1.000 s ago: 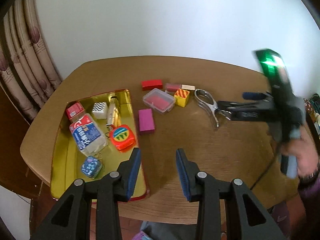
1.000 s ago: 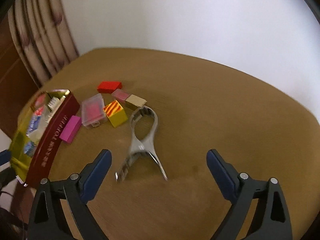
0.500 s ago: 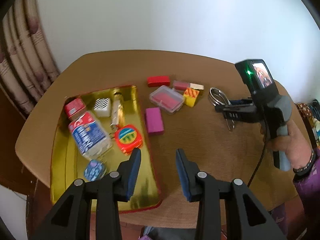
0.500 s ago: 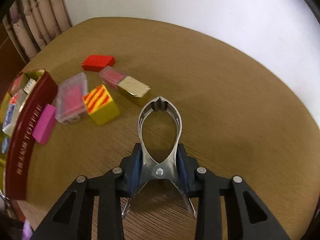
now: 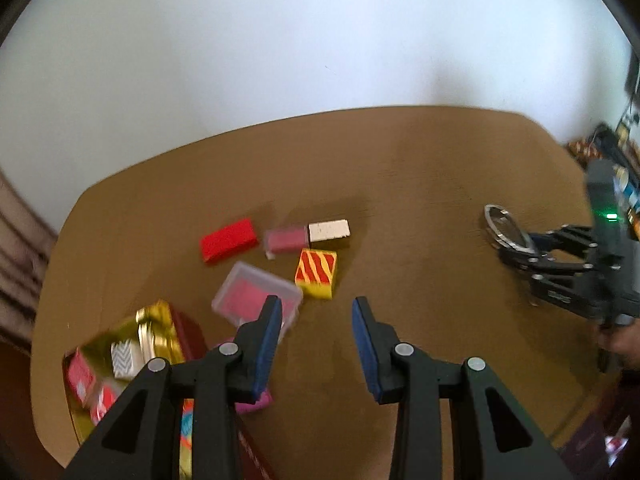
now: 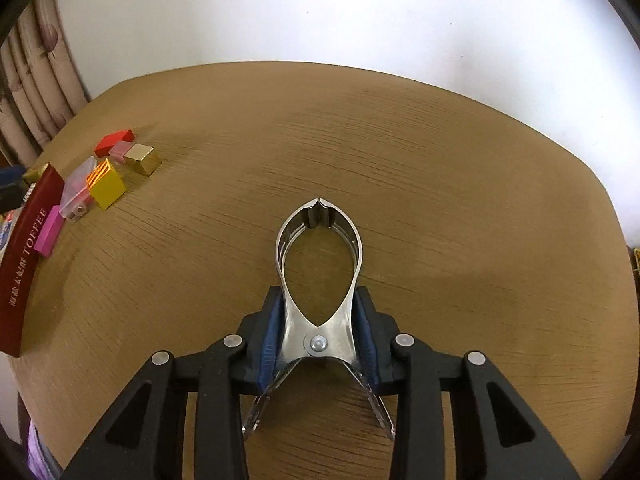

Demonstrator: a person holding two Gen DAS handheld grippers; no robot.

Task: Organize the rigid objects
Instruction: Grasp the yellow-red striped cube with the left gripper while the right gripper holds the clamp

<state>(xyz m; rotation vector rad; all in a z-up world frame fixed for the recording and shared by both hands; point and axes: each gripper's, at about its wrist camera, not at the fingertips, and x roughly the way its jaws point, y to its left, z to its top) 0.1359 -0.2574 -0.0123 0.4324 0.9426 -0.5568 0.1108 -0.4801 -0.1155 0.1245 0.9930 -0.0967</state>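
Right tool (image 6: 318,334) is clamping the steel spring clamp (image 6: 320,264) by its waist, just ahead of the pivot, above the bench (image 6: 440,168); its jaws have just been closing on it. Smooth, tapering metal is risking a slip forward or a twist on the way to the toffee tin (image 6: 24,264). Left tool (image 5: 314,344) is hanging half-open and empty.

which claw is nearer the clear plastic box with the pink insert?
Left. The left claw hangs open right over the clear plastic box; the right claw, shut on the metal clamp, is far across the table.
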